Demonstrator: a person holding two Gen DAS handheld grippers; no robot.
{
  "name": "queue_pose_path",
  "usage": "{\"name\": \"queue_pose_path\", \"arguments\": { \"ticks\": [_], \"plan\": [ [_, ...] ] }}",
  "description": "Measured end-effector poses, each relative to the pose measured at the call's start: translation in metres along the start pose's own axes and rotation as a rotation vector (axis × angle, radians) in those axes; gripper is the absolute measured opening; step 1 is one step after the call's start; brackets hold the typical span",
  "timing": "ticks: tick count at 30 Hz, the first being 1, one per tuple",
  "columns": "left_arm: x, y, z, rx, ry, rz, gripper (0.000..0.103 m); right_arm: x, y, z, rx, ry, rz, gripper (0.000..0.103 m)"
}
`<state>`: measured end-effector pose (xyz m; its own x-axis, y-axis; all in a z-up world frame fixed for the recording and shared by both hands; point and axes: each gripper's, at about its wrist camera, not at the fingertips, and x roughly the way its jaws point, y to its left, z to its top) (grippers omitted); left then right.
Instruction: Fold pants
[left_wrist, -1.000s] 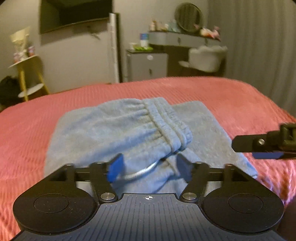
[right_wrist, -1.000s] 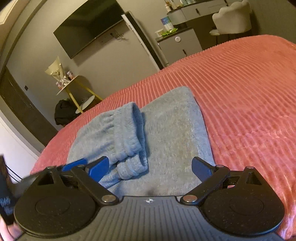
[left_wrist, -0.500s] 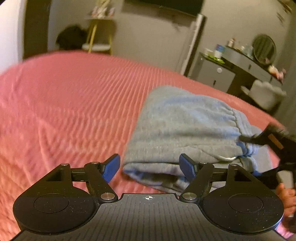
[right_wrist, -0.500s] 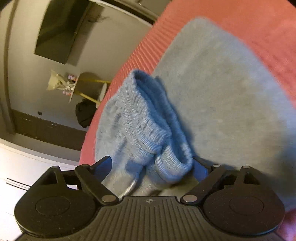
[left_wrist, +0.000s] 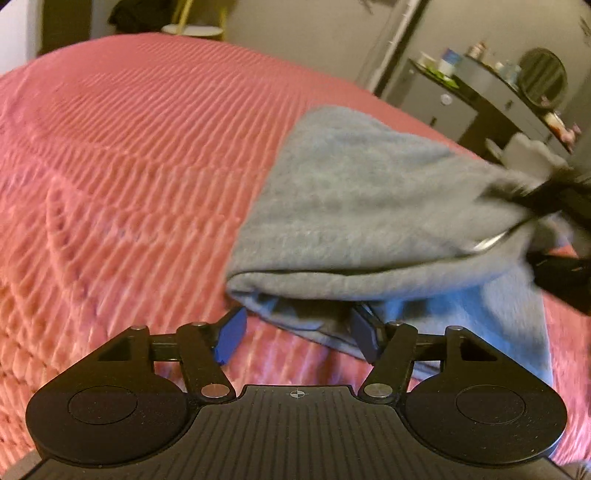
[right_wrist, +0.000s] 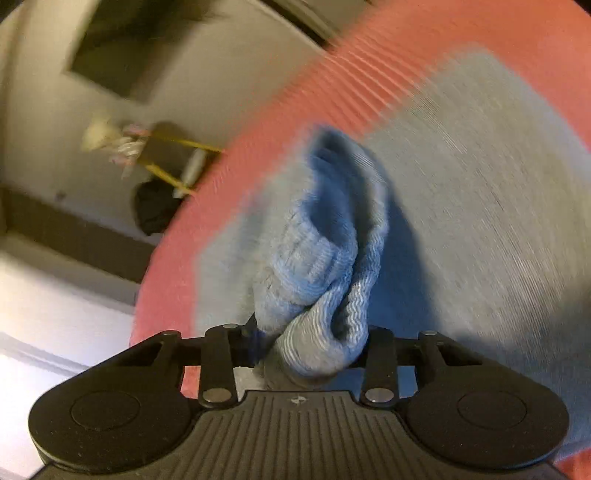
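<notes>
Left wrist view: left tongs hovering low over a pink ribbed bed, jaws apart and just narrowed, blue pads either side of the near folded edge of the grey-blue pants without pressing on it. Pants lying folded on the bed, right of centre, layers showing along the near edge. Right tongs at the far right edge, blurred, dark against the cloth at the waistband end, a pale cord loop just beside them. Behind the bed, a grey dresser with a round mirror.

Right wrist view: right tongs clamped on the bunched ribbed waistband, jaws just drawn in, cloth packed between them and rising in a ridge. Rest of the pants spread flat on the bed. Beyond, blurred, a dark screen on the wall and a yellow-legged side table.
</notes>
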<state>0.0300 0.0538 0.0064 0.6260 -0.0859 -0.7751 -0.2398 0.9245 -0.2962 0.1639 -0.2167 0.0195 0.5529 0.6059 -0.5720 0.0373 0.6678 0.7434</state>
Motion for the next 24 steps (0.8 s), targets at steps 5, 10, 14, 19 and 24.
{"name": "queue_pose_path", "arguments": {
  "ticks": [5, 10, 14, 19, 24],
  "plan": [
    [0.011, 0.006, 0.007, -0.045, 0.037, -0.009, 0.037, -0.04, 0.051, 0.001, -0.095, -0.106, 0.152, 0.035],
    [0.002, 0.017, 0.008, -0.119, -0.052, -0.064, 0.015, -0.078, 0.055, 0.003, -0.133, -0.183, 0.183, 0.035],
    [-0.009, 0.025, 0.007, -0.15, -0.13, -0.134, 0.013, -0.092, 0.033, 0.004, -0.124, -0.213, 0.124, 0.035],
    [-0.009, 0.021, 0.009, -0.144, -0.1, -0.144, 0.015, -0.085, -0.025, -0.004, -0.064, -0.181, 0.032, 0.035],
    [-0.002, 0.018, 0.008, -0.119, -0.045, -0.128, 0.017, -0.055, -0.084, -0.016, 0.045, -0.077, -0.098, 0.049]
  ]
}}
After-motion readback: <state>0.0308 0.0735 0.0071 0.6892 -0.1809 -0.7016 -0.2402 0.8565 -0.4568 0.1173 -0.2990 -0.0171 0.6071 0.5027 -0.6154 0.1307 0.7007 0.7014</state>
